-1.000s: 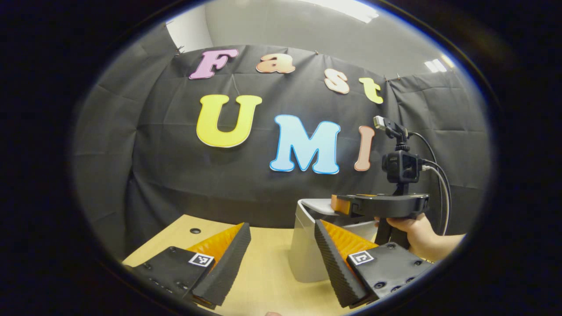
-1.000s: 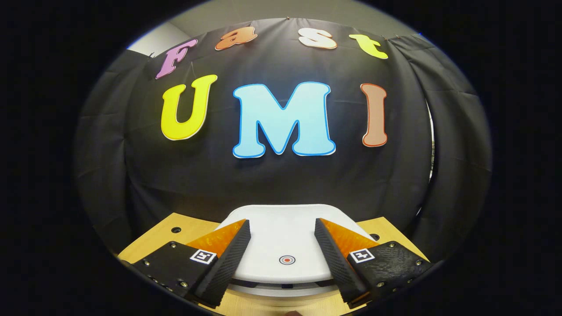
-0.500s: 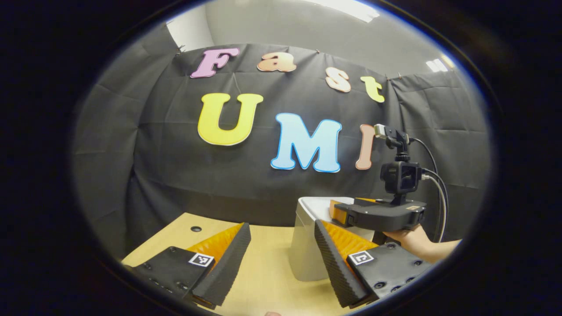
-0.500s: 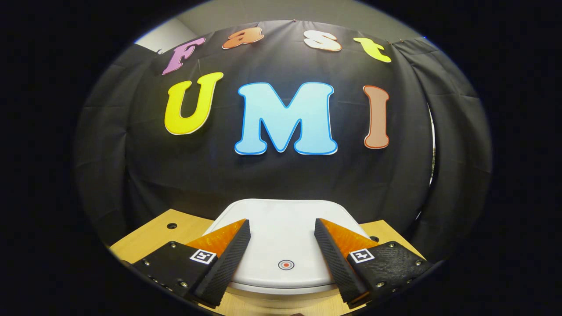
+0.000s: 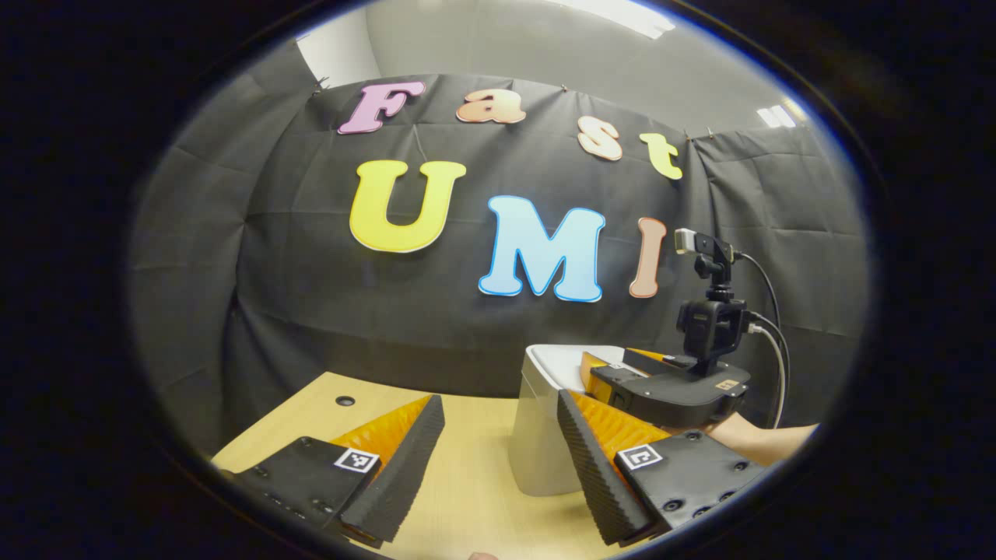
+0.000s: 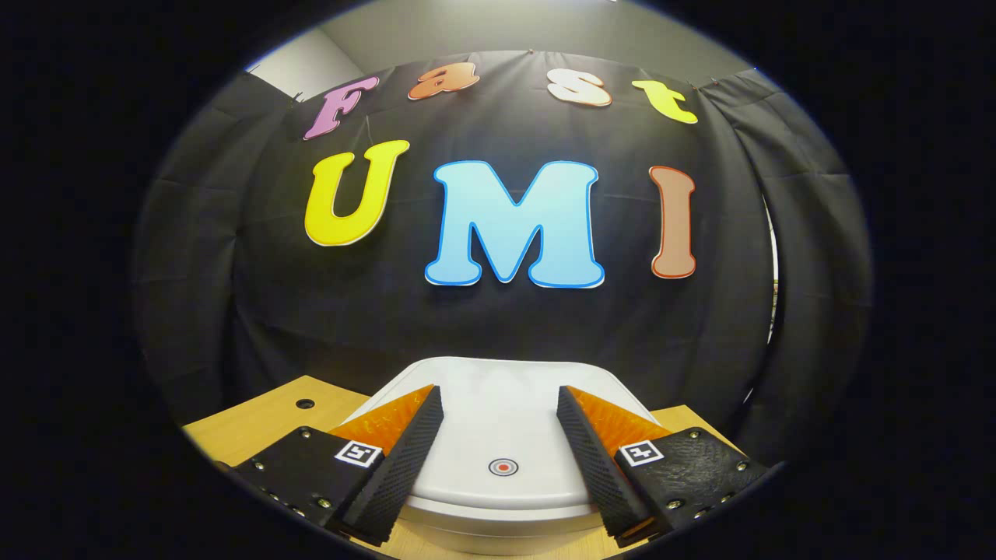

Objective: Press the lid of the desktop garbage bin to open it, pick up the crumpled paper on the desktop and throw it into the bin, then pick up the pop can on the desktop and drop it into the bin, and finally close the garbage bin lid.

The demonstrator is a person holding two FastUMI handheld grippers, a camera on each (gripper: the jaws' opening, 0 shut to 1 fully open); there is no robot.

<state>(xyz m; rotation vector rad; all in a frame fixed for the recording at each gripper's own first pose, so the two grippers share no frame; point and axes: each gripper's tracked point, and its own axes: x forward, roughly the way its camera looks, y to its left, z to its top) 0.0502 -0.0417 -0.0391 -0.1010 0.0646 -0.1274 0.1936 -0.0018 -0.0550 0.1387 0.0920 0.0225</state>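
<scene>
The desktop bin (image 5: 537,447) is pale grey and stands on the wooden table just right of my left gripper (image 5: 498,400), which is open with nothing between its fingers. The bin's white lid (image 6: 506,389) lies down flat, with a small red dot (image 6: 503,467) near its front edge. My right gripper (image 6: 498,397) is open and sits low over the lid, one finger on each side of the dot. In the left gripper view the right gripper (image 5: 615,373) tilts nose-down on the lid, held by a hand (image 5: 766,442).
The light wooden table (image 5: 467,482) runs back to the black cloth wall close behind the bin. A small round hole (image 5: 345,400) sits near its far left edge, and the same hole (image 6: 305,404) appears left of the lid.
The right gripper has come down and tipped forward onto the bin lid. The dark gap under the lid's front edge has closed. The left gripper has stayed still.
</scene>
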